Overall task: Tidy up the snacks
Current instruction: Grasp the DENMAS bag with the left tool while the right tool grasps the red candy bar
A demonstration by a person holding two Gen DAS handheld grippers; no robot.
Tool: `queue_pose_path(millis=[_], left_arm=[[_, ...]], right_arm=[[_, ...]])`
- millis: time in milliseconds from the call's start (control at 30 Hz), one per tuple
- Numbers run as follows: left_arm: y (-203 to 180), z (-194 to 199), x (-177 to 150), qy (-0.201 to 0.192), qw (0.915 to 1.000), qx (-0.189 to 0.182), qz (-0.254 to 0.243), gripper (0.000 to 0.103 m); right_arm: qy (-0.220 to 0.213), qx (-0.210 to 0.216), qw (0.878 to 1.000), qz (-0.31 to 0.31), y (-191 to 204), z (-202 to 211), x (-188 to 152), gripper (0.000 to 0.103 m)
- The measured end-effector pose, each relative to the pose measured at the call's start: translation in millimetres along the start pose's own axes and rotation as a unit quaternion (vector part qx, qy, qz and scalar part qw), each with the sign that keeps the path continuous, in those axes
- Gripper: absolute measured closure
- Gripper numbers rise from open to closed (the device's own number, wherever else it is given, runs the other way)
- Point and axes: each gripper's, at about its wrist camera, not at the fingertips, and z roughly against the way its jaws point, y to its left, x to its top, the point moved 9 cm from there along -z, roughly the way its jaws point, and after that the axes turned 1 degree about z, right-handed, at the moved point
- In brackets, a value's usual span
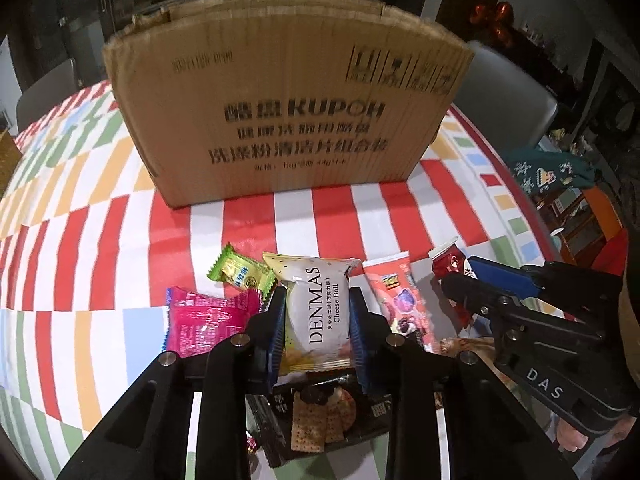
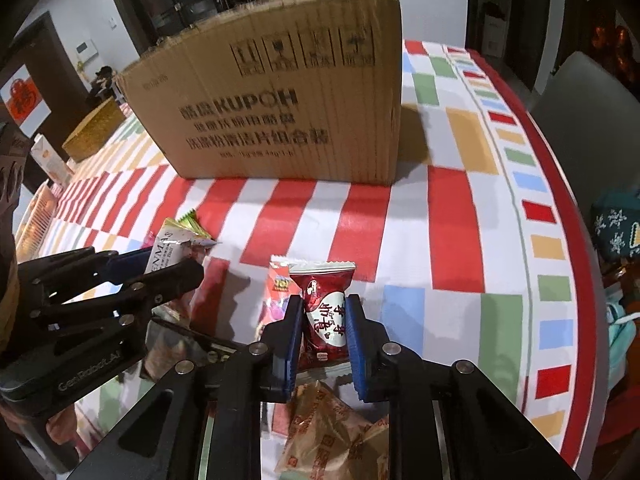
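While gripped, packets [image 1: 326,312] between fingers [image 1: 276,328].

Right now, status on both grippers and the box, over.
Left gripper shut on DENMAS Cheese Ball packet. Right gripper shut on red candy packet. Cardboard box upright beyond the snack pile. Nothing between grippers and box.

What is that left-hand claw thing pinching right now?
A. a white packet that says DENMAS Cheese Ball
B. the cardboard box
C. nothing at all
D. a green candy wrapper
A. In the left wrist view the left gripper has its two blue pads pressed against the sides of the white DENMAS Cheese Ball packet, while the green candy lies apart on the tablecloth.
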Motion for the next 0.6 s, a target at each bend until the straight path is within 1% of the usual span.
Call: queue_pose_path(millis=[300, 600], left_arm=[[-2.7, 45.6, 13.2, -0.047, 0.9988, -0.007, -0.005, 0.074], [-7.8, 88.3, 29.3, -0.096, 0.9952, -0.01, -0.012, 0.074]], right_arm=[[-0.041, 0.006, 0.999, 0.011, 11.7, 35.5, 15.5, 0.081], [-0.089, 0.014, 0.996, 0.018, 25.3, 74.8, 31.4, 0.081]])
